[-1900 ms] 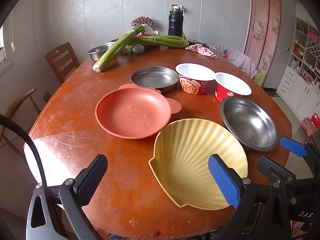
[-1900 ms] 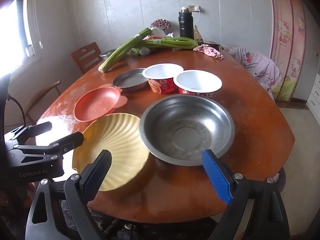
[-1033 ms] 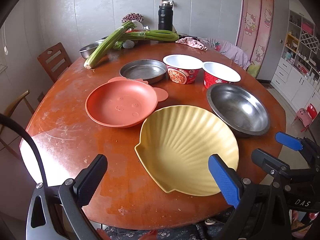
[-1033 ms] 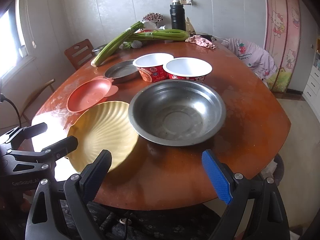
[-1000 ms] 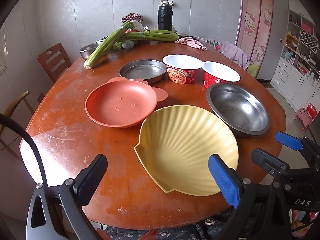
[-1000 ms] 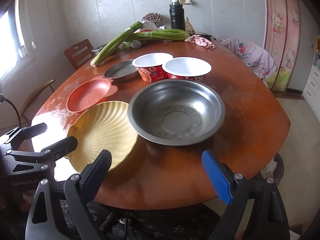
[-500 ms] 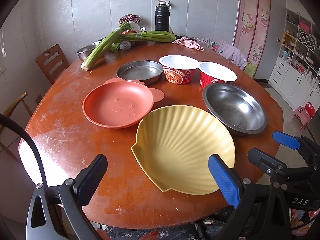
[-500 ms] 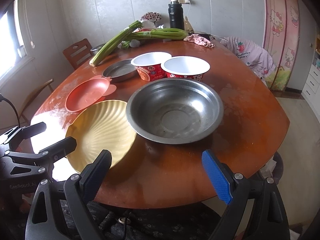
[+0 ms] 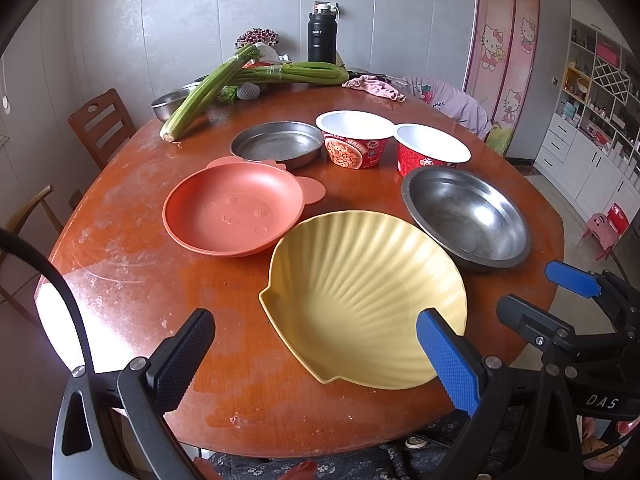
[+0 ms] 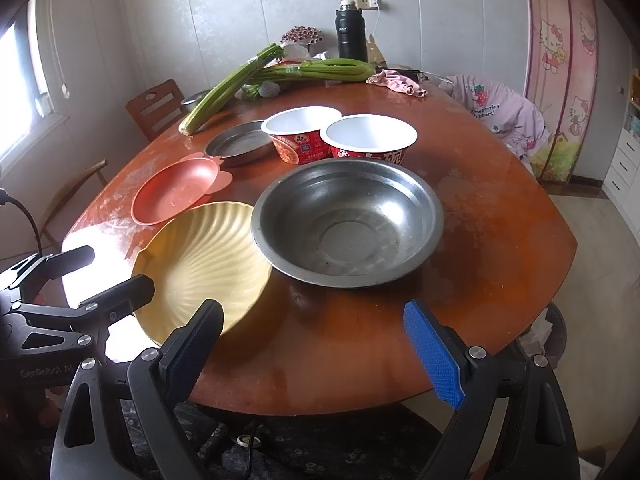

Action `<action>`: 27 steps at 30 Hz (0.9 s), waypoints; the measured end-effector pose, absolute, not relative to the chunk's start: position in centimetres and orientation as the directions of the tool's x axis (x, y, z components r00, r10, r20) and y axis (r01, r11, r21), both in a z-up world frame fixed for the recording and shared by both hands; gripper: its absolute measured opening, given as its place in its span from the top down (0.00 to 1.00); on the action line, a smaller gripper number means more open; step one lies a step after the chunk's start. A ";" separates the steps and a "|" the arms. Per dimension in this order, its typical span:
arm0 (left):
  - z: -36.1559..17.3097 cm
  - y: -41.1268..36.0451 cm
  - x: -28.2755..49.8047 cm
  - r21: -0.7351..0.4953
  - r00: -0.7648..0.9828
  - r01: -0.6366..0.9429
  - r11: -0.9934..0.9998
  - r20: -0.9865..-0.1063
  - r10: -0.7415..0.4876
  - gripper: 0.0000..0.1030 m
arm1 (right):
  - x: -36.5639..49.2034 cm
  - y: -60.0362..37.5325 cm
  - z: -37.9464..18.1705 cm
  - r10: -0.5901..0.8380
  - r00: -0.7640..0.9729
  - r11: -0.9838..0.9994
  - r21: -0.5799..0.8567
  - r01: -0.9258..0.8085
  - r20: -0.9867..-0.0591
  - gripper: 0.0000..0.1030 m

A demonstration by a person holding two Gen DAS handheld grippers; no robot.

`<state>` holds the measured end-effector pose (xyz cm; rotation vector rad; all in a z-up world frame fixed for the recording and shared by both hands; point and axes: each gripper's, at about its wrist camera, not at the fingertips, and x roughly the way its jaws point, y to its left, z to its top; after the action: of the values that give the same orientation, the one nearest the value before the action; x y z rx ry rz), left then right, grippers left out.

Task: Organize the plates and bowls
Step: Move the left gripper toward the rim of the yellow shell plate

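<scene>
On the round wooden table (image 9: 120, 280) lie a yellow shell-shaped plate (image 9: 360, 300) (image 10: 204, 264), an orange bear-faced plate (image 9: 232, 216) (image 10: 176, 192), a large steel bowl (image 9: 464, 220) (image 10: 348, 220), a shallow steel pan (image 9: 276, 144) (image 10: 240, 142) and two red paper bowls (image 9: 354, 140) (image 10: 370, 136). My left gripper (image 9: 316, 356) hangs open at the near edge, in front of the shell plate. Held open too, my right gripper (image 10: 316, 348) is level with the near edge, in front of the steel bowl. Neither holds anything.
At the table's far side lie celery bunches (image 9: 216, 84), a small steel bowl (image 9: 172, 100), a black flask (image 9: 322, 38) and a pink cloth (image 9: 376, 86). Wooden chairs (image 9: 100, 128) stand at the left. White shelving (image 9: 592, 120) is on the right.
Both grippers have drawn back and risen slightly, so the dishes sit a little farther away in view. Nothing on the table has moved, and both stay open.
</scene>
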<state>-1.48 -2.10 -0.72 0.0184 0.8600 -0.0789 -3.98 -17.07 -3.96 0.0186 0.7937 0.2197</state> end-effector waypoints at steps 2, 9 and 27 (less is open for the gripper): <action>-0.7 -2.1 -1.5 -0.017 0.651 0.078 0.997 -0.757 -0.064 0.01 | -4.0 -17.0 -4.0 0.201 0.680 0.977 0.098 -0.187 -0.705 0.10; -0.7 -1.9 -1.5 -0.019 0.652 0.075 0.997 -0.755 -0.064 0.01 | -4.0 -17.0 -3.9 0.203 0.681 0.977 0.094 -0.193 -0.704 0.10; -0.8 3.1 -1.1 -0.092 0.652 -0.037 0.995 -0.757 -0.046 0.01 | -3.5 -13.1 -3.1 0.311 0.628 0.935 0.109 -0.339 -0.714 0.10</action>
<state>-1.15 3.09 -0.77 -0.1022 0.8612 -0.0049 -3.46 -13.07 -3.14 -0.0373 0.8106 0.3722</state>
